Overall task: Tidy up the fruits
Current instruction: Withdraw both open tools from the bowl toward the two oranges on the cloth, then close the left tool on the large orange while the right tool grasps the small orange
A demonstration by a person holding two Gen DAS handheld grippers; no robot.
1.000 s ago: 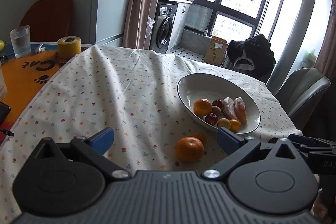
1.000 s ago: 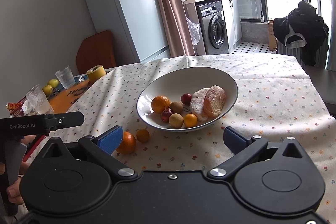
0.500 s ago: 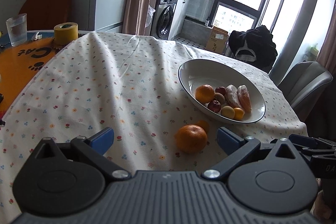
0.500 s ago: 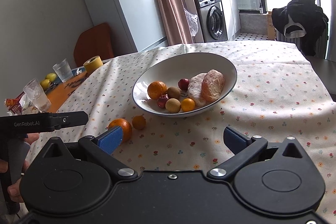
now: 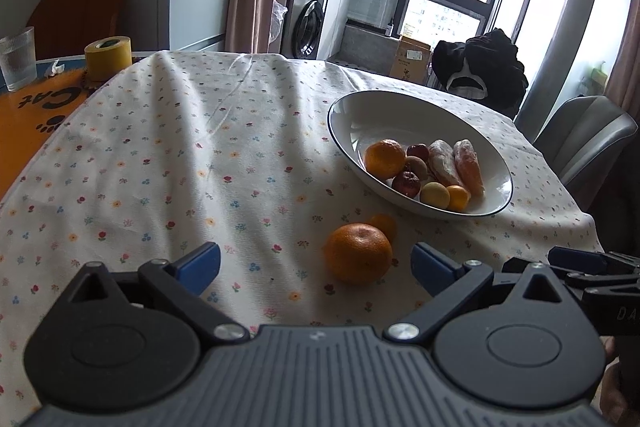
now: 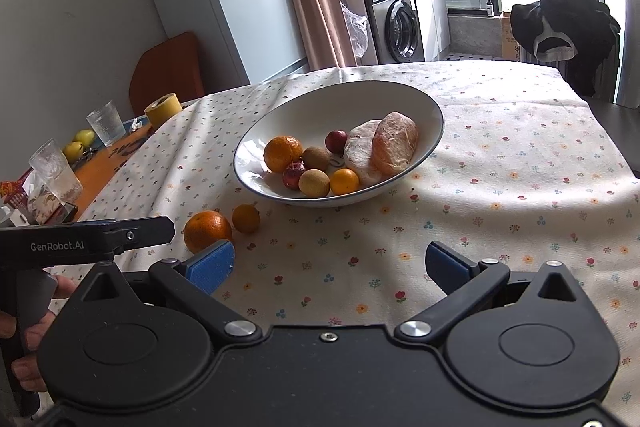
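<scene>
The left gripper [image 5: 315,262] hangs low over the flowered tablecloth [image 5: 168,163], jaws spread wide and holding nothing. A large orange [image 5: 357,253] lies on the cloth between its blue pads, nearer the right one, apparently touching neither. A smaller orange [image 5: 383,224] lies just behind it at about 1 o'clock, close against it. The white bowl [image 5: 376,107] stands farther off at 1 o'clock, holding an orange, small red and yellow fruits and two wrapped pieces. The right gripper [image 6: 329,267] is likewise spread and empty, over bare cloth; the bowl lies at its 12 o'clock, the two loose oranges at 10 o'clock.
</scene>
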